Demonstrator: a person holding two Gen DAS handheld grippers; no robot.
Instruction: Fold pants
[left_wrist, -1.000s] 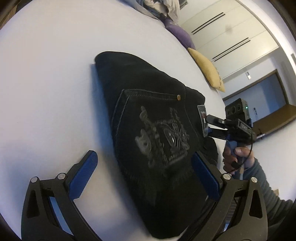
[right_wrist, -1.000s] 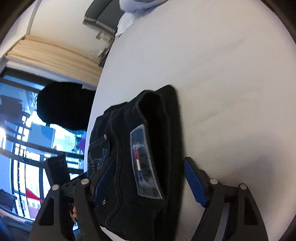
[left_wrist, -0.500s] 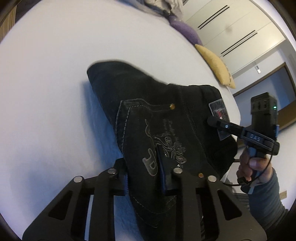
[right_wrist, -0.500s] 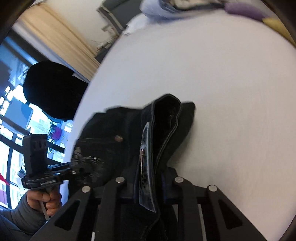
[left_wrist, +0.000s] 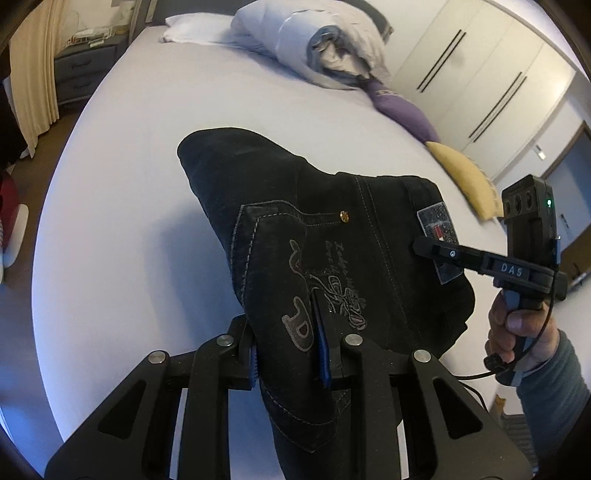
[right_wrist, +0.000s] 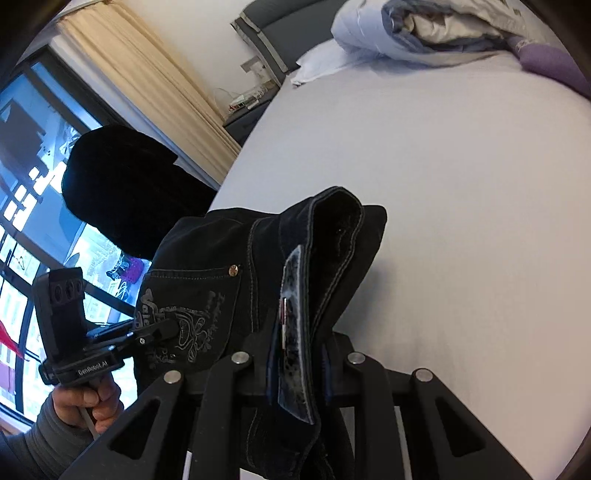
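The folded black pants (left_wrist: 325, 236) are held lifted over the white bed (left_wrist: 122, 206), the embroidered back pocket facing up. My left gripper (left_wrist: 288, 354) is shut on the pants at the pocket's near edge. My right gripper (right_wrist: 297, 365) is shut on the pants at the waistband, with the grey label patch (right_wrist: 291, 343) between its jaws. The right gripper also shows in the left wrist view (left_wrist: 421, 245), at the label on the pants' right side. The left gripper shows in the right wrist view (right_wrist: 162, 326) on the pocket. The pants (right_wrist: 229, 273) sag between the two grips.
A rolled duvet (left_wrist: 314, 40) and a white pillow (left_wrist: 192, 26) lie at the head of the bed. A purple cushion (left_wrist: 402, 110) and a yellow cushion (left_wrist: 461, 173) lie along its right edge. Wardrobe doors (left_wrist: 480, 74) stand beyond. A nightstand (left_wrist: 81, 70) and curtain (right_wrist: 155, 96) are left.
Both grippers went from open around the pants to shut on them, then lifted the folded pants off the bed sheet; the view has tilted up toward the head of the bed.
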